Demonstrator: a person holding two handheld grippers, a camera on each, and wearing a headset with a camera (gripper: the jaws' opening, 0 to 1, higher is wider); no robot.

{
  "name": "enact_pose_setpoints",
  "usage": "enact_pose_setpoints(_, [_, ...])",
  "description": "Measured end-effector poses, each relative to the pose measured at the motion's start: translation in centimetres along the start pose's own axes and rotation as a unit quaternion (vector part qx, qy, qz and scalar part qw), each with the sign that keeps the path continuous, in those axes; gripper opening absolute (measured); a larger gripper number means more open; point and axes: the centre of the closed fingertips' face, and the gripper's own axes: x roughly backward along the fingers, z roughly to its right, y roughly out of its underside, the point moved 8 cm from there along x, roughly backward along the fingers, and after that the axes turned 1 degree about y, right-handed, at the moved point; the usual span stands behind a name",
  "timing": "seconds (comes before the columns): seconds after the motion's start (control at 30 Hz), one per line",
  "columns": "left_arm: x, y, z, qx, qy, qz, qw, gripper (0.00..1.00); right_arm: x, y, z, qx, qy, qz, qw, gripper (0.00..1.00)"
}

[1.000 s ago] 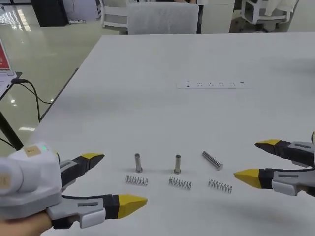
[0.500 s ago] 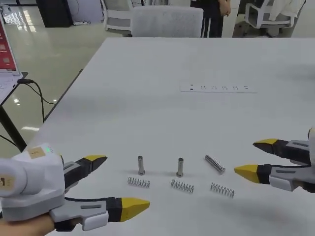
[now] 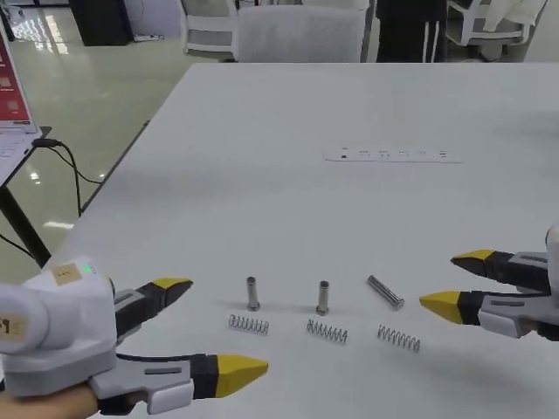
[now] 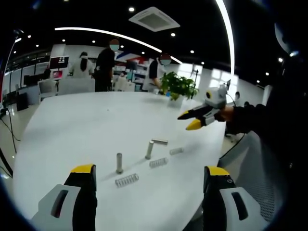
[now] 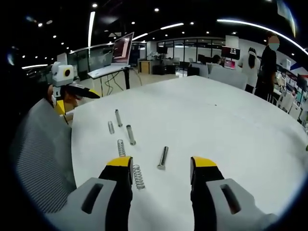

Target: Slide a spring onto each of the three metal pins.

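Left gripper (image 3: 225,328) and right gripper (image 3: 438,280) both gaping, nothing in them, either side of the middle pin (image 3: 323,298). That one stands upright on the bench (image 3: 349,113); left pin (image 3: 252,293) upright too, right pin (image 3: 385,291) lying flat. Three springs (image 3: 327,331) lie loose just nearer me than the middle pin, none on yet.

No text, number or brand is legible. A red sign panel (image 3: 7,96) at the left edge of the head view carries pale print too small to read. A small tan sticker (image 3: 65,272) and a white label with dark marks (image 3: 7,327) sit on the white housing of the left claw (image 3: 218,327); both are blurred. A long white strip (image 3: 393,155) set in the white table (image 3: 262,131) bears tiny dark marks, unreadable. Wall screen (image 4: 58,61) in the left gripper view: content indistinct.
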Motion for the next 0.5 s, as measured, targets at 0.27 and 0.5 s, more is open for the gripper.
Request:
enact_pose_setpoints(0.27, [-0.01, -0.1, 0.1, 0.001, -0.001, 0.0, 1.0, 0.89, -0.13, -0.21, 0.21, 0.0, 0.0, -0.002, 1.0, 0.45])
enact_pose_setpoints(0.5, [-0.02, -0.14, 0.17, 0.0, -0.001, -0.001, 1.0, 0.89, -0.24, -0.44, 0.36, 0.0, 0.001, -0.003, 1.0, 0.44])
